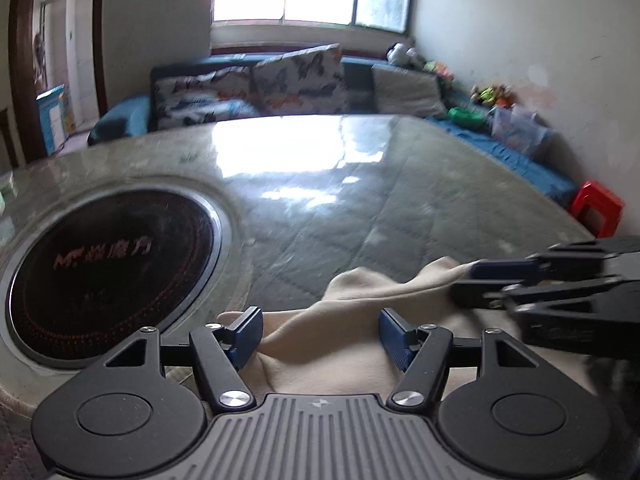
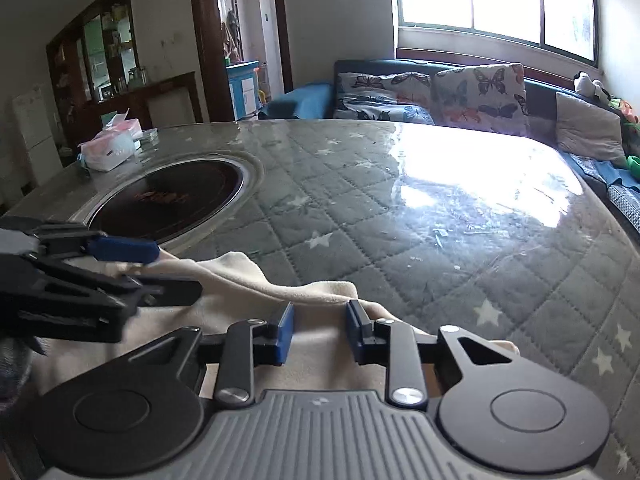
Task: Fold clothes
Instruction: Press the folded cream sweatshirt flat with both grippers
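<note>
A beige fleece garment (image 1: 320,352) lies bunched at the near edge of the table (image 1: 320,208). My left gripper (image 1: 320,334) is open wide, its blue pads either side of the cloth, which lies between and below them. My right gripper (image 1: 464,282) comes in from the right, blurred, its tips at a raised fold. In the right wrist view the right gripper (image 2: 320,332) stands partly open over the garment (image 2: 240,280), a ridge of cloth just past its pads. The left gripper (image 2: 176,272) shows at the left, cloth between its fingers.
The table (image 2: 400,240) has a grey quilted star cover under clear plastic. A round black hob (image 1: 112,264) (image 2: 172,196) is set into it at the left. A pink tissue pack (image 2: 112,146) sits at the far left. A sofa (image 1: 280,80) and red stool (image 1: 596,208) stand beyond.
</note>
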{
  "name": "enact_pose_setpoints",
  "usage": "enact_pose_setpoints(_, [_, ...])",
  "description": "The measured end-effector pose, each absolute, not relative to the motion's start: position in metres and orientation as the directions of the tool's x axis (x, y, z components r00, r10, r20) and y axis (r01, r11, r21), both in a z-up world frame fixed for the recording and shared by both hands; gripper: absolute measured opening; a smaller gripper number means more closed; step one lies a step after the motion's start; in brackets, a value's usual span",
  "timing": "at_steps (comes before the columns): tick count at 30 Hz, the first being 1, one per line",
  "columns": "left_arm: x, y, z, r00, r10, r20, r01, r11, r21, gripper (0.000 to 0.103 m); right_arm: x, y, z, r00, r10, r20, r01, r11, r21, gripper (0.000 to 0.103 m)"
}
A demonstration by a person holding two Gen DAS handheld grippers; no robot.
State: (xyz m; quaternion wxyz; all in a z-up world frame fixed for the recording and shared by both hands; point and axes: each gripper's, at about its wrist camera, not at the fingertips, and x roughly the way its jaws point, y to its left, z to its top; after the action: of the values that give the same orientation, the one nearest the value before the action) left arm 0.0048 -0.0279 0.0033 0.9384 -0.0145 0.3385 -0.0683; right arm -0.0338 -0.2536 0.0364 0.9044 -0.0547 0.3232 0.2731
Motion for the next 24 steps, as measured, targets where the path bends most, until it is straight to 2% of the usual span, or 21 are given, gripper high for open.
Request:
enact_pose_setpoints(6, [-0.005,-0.021,0.011,0.772,-0.133,-0.622,0.091,0.991,-0.099,0.067,-0.047,-0.259,0.045,0.649,0.475,-0.594,-0.56,0.827,0.049,0.032])
enact_pose_setpoints(8, [-0.018,-0.02,0.017,0.786,-0.147,-0.6,0.099,0.989,-0.113,0.068,-0.058,-0.261,0.046,0.648,0.484,-0.589,-0.581,0.813,0.029,0.04])
enact_pose_setpoints(12, [-0.049,-0.027,0.022,0.804,-0.165,-0.571,0.139,0.986,-0.089,0.068,-0.088,-0.262,0.047,0.634,0.512,-0.579,-0.625,0.781,0.007,0.042])
enact_pose_setpoints(14, [-0.063,-0.033,0.02,0.809,-0.16,-0.566,0.151,0.986,-0.063,0.068,-0.098,-0.261,0.044,0.639,0.517,-0.57,-0.628,0.778,0.002,0.048])
enact_pose_setpoints(24, [-0.082,-0.042,0.002,0.817,-0.128,-0.562,0.146,0.989,-0.013,0.068,-0.119,-0.26,0.012,0.679,0.526,-0.511,-0.615,0.789,-0.005,0.053])
